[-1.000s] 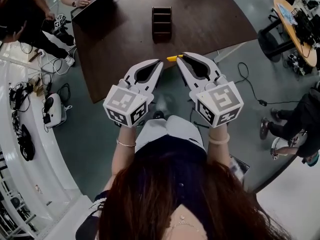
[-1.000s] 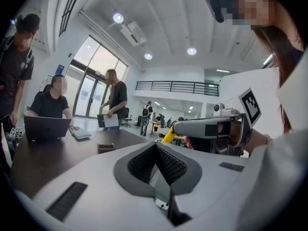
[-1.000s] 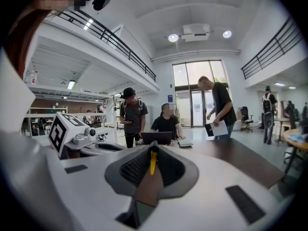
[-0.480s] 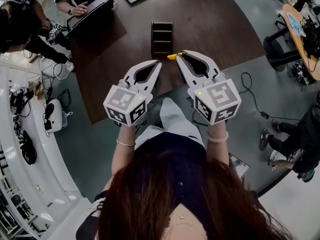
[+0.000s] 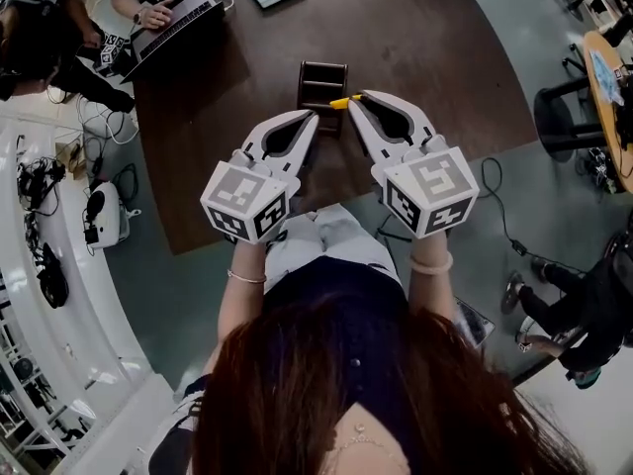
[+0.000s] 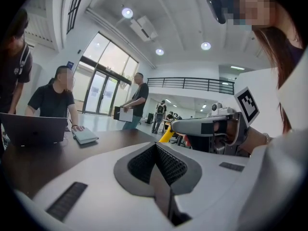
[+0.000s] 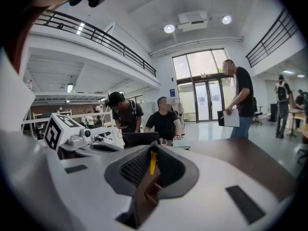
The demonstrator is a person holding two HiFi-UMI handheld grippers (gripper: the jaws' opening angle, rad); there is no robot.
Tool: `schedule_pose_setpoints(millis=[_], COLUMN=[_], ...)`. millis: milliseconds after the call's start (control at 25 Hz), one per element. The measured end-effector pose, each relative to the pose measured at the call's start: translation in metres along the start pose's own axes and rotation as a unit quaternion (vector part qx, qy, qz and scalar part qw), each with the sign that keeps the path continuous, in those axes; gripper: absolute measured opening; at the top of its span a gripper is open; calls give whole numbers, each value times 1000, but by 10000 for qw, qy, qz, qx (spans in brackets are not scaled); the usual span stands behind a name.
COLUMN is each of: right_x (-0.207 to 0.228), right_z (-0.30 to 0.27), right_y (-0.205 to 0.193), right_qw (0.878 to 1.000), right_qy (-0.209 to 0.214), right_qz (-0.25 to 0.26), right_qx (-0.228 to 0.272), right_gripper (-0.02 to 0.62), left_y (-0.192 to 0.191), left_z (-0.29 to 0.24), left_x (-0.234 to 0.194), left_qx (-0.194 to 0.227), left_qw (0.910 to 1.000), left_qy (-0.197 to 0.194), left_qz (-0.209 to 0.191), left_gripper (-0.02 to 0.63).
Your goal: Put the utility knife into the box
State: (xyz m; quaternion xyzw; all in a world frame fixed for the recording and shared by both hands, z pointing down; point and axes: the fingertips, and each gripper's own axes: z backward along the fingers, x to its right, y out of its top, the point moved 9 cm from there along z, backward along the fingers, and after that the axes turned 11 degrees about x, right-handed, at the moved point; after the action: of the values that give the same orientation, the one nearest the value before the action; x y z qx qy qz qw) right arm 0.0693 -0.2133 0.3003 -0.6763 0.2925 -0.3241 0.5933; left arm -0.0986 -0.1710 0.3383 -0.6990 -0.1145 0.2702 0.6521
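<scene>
dark brown table (image 5: 425,47) fills the upper part of the head view, with a laptop (image 5: 168,30) at its far left corner. the dark compartmented box (image 5: 321,79) stands toward the table's near edge, just beyond both tools. the right gripper (image 5: 358,102) is pinched on the yellow utility knife (image 5: 343,101), whose end pokes past the tips at the box's right rim. the left gripper (image 5: 315,117) hangs beside it, jaws pressed together with nothing between them.
</scene>
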Motion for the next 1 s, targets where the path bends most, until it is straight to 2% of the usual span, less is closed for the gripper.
schedule_pose_setpoints(millis=[320, 440, 640, 1000], right_x=[5, 9, 8, 6], right_z=[-17, -24, -42, -57], right_y=[-18, -40, -80, -140], right_qw=[9993, 9977, 9935, 9851], right_qy=[-155, -354, -457, -608], right_qz=[-258, -362, -629, -1011], right_qx=[-239, -450, -832, -1252], right_gripper=[52, 52, 52, 52], left_y=[-8, -20, -42, -72], left_z=[-19, -25, -25, -24], left_x=[-22, -30, -47, -63], left_qx=[-232, -357, -362, -483], left_qw=[9996, 9990, 9978, 9962], left_qy=[-143, -165, -94, 62], left_qz=[100, 201, 551, 721], left_gripper=[-6, -6, -6, -6])
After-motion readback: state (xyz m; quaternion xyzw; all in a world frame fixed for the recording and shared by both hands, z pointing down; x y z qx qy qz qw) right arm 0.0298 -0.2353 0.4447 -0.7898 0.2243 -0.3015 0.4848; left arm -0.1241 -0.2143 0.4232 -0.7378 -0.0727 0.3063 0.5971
